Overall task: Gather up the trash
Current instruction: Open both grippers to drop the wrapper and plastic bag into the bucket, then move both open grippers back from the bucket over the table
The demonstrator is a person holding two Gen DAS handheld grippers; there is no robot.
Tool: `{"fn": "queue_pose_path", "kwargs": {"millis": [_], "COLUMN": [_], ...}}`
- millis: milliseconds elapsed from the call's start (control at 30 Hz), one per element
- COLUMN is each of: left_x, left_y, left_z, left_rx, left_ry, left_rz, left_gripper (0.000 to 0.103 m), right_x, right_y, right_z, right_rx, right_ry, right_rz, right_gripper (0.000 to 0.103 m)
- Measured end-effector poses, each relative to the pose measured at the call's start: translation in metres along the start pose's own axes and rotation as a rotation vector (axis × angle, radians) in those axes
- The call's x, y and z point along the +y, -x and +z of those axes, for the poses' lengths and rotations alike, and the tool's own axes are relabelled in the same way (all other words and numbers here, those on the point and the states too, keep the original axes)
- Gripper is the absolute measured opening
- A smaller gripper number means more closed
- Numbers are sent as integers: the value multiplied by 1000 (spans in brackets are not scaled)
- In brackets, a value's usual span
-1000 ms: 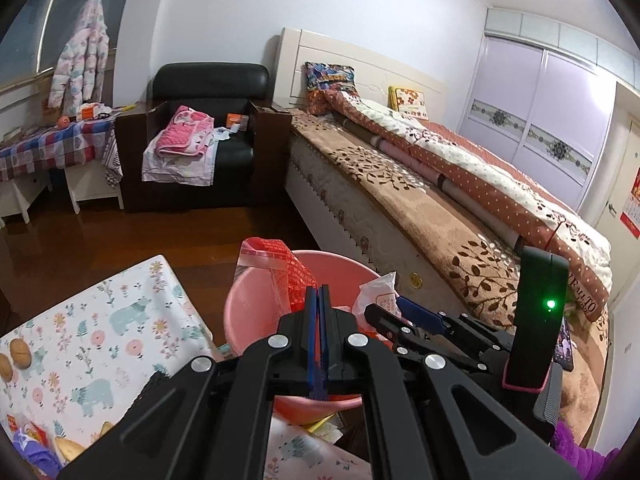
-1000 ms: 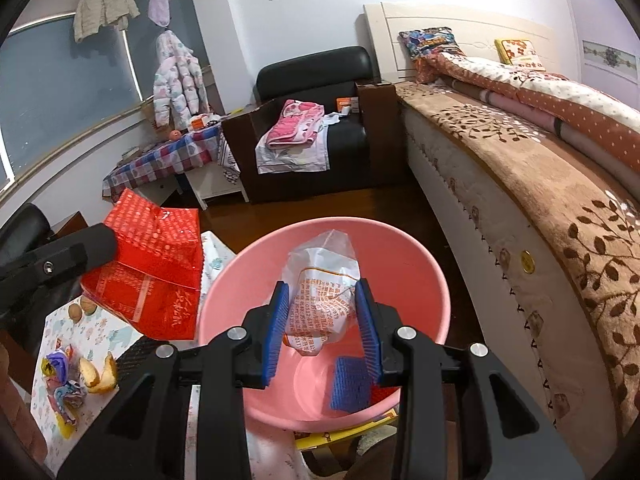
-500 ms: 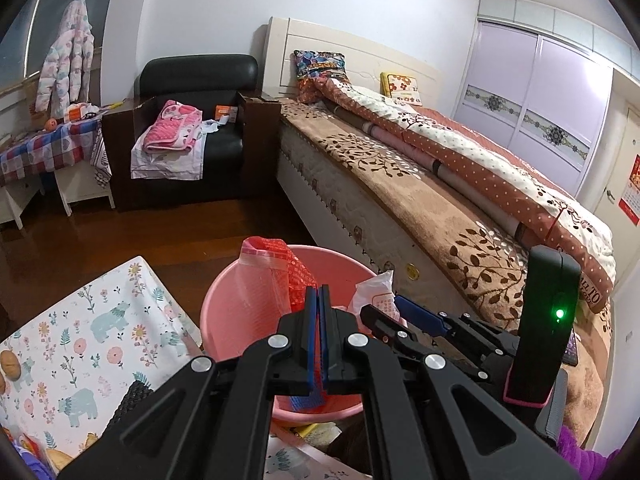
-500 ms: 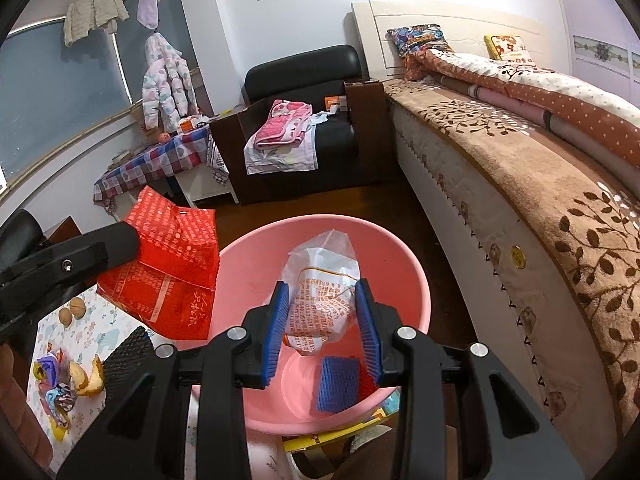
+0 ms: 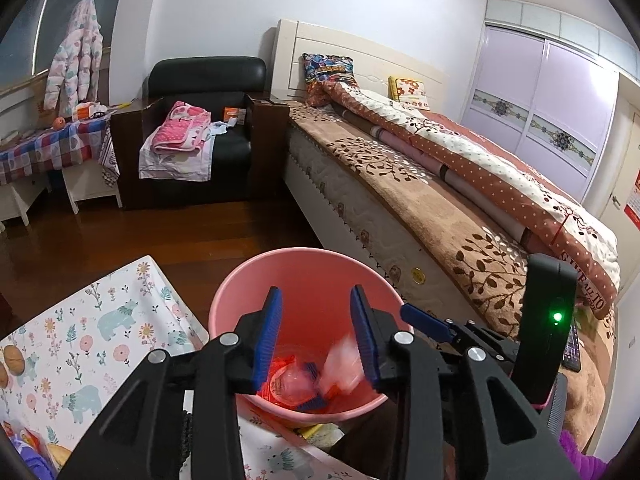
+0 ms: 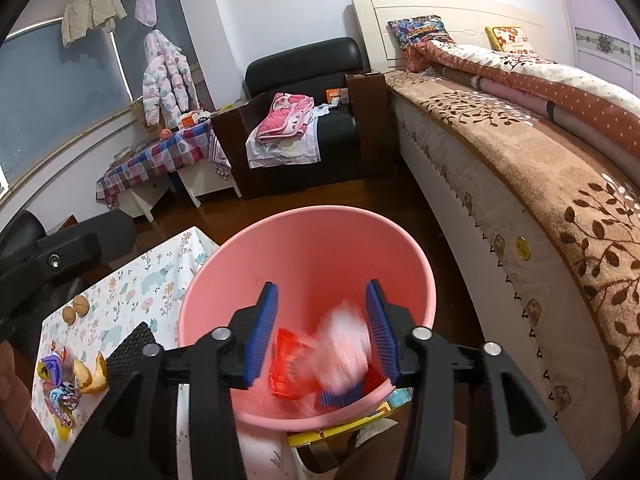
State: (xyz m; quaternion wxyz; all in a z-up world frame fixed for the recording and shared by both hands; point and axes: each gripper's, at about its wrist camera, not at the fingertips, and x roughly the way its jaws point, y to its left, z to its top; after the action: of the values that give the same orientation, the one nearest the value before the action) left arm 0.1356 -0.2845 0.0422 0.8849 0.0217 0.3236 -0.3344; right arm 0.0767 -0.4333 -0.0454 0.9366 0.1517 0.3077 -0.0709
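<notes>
Both of your grippers hang with their blue-padded jaws spread wide above the pink bucket [image 6: 308, 248], gripping nothing. Your left gripper [image 5: 316, 336] frames the bucket's inside, where a red wrapper [image 5: 282, 364] lies on the bottom beside a clear plastic piece and a blue scrap. Your right gripper [image 6: 322, 330] sits over the same opening; between its pads and below them, a pale plastic bag [image 6: 344, 348] shows as a motion-blurred smear inside the bucket, next to the red wrapper [image 6: 288, 364], apart from both fingers. To the left of the bucket, the table with the bear-print cloth [image 6: 132, 292] holds two walnuts [image 6: 75, 309] and a cluster of bread pieces and wrappers [image 6: 74, 376] near its front edge. A bed [image 5: 460, 200] runs along the bucket's right.
</notes>
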Motion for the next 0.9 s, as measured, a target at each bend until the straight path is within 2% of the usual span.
{"fn": "queue_pose_path", "kwargs": {"millis": [367,900], "left_x": [17,48], "left_y": [15,62], "left_z": [-10,-38], "left_rx": [-2,-19], "left_ry": [38,96], "left_rz": [30,106], "left_gripper": [41,42], "right_x": [11,35], "right_y": [10,31], "right_z": [-2,-5], "right_rx": [-20,-70], "right_ry": [26,87], "right_rz": [15,63], "right_gripper": [48,48]}}
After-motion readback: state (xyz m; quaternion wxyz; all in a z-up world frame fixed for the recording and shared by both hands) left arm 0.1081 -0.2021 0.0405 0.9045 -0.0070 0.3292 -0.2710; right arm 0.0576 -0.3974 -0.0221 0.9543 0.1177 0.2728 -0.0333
